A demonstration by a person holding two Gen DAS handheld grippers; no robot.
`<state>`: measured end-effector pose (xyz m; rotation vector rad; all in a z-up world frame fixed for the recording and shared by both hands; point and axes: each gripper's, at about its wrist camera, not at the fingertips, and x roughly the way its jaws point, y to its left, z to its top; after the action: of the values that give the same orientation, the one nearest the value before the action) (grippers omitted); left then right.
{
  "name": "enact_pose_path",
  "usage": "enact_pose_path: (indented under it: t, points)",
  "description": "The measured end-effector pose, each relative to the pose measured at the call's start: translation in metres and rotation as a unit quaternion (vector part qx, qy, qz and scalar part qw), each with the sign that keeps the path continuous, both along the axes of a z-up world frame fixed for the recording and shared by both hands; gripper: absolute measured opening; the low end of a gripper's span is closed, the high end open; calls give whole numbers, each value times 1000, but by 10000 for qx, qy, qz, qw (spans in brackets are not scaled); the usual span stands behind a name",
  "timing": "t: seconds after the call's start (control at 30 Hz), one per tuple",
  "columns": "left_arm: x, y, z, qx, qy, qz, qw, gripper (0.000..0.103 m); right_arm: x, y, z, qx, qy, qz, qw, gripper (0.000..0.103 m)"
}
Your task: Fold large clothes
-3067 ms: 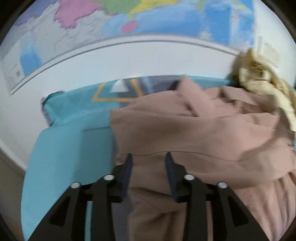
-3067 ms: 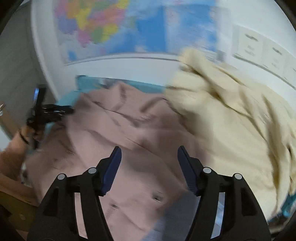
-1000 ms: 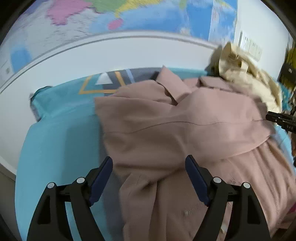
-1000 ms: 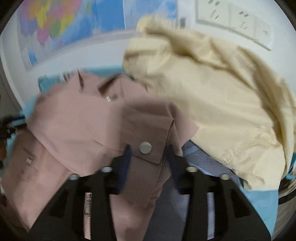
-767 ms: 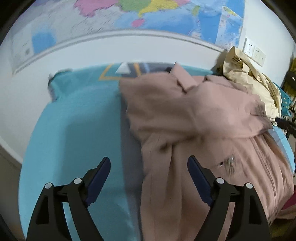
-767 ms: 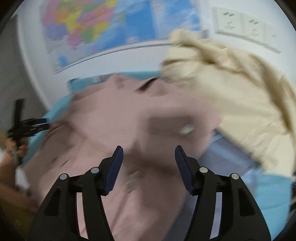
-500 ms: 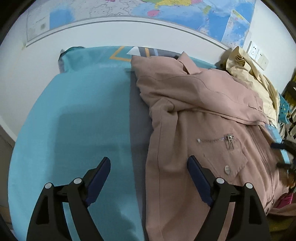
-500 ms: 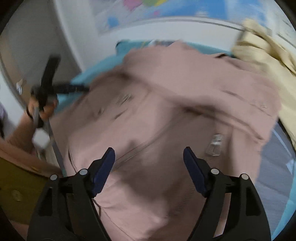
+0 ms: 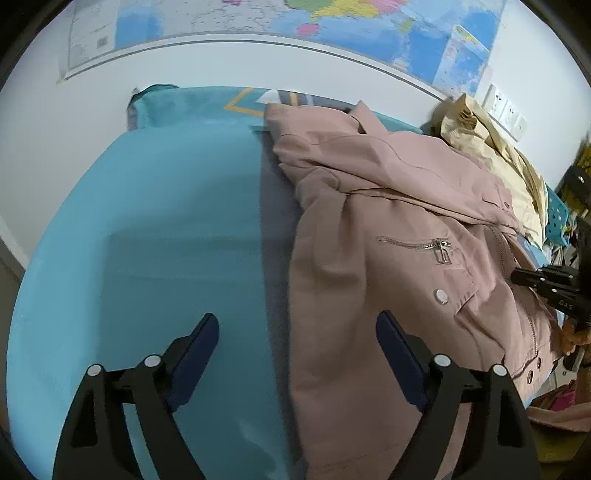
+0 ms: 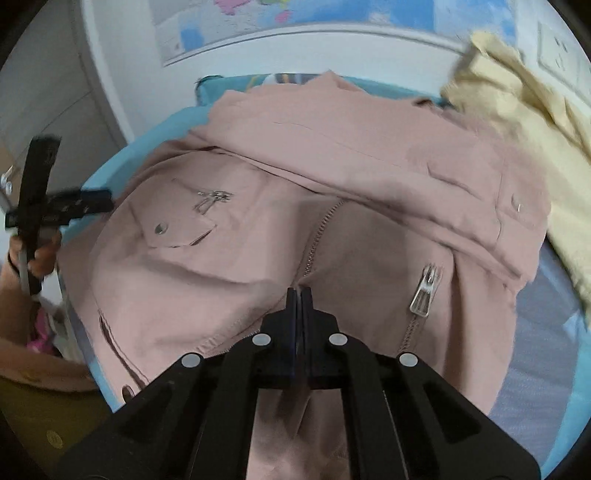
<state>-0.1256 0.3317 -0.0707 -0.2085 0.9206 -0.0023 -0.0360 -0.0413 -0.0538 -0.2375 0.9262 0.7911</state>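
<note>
A dusty-pink jacket (image 9: pixel 369 236) lies front up on a teal bed cover (image 9: pixel 155 229), both sleeves folded across its chest. My left gripper (image 9: pixel 297 339) is open and empty, hovering over the jacket's left edge. My right gripper (image 10: pixel 300 295) is shut on the jacket (image 10: pixel 258 206) at the zipper line near the hem. The right gripper also shows in the left wrist view (image 9: pixel 546 280) at the jacket's far side.
A cream jacket (image 10: pixel 517 122) is heaped at the head of the bed on the right, also seen in the left wrist view (image 9: pixel 491 155). A wall with a world map (image 9: pixel 332 26) runs behind the bed. A blue plastic basket (image 9: pixel 559 218) stands beyond the right edge.
My right gripper let go of the sleeve cuff, moved down to the jacket's front and closed on the fabric at the zipper. My left gripper opened wide and pulled back to the left edge.
</note>
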Motion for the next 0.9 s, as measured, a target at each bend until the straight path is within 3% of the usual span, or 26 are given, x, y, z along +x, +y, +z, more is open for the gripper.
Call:
enact_pose_path:
  t: [0.1, 0.17, 0.23, 0.27, 0.33, 0.53, 0.67, 0.77, 0.9]
  points:
    - [-9, 3, -1, -182, 8, -107, 9998, 88, -6, -3, -3, 25, 84, 44, 10000, 10]
    - [-13, 5, -3, -252, 60, -165, 9995, 88, -9, -14, 8, 264, 116, -50, 9996, 23]
    - [-19, 4, -3, -220, 53, -227, 9995, 89, -16, -35, 23, 617, 10, -219, 9979, 46]
    - [-23, 4, -3, -218, 55, -255, 9994, 89, -18, -45, 28, 790, 7, -287, 9965, 49]
    - [-31, 5, -3, -292, 11, -313, 9991, 90, -24, -74, 37, 1162, 42, -597, 9914, 66]
    - [-49, -1, -3, -702, -7, -623, 9956, 96, -31, -148, 25, 1819, 517, -1487, 9706, 77]
    - [-55, -22, -4, -833, 91, -1036, 9911, 96, -35, -173, 5, 2134, 1005, -1752, 9559, 81]
    - [-63, -32, -3, -1075, 157, -1256, 9861, 96, -42, -171, -6, 2106, 1169, -1634, 9567, 81]
    - [-70, -28, -5, -1681, 185, -1193, 9783, 96, -50, -165, -15, 2120, 1294, -1444, 9578, 82]
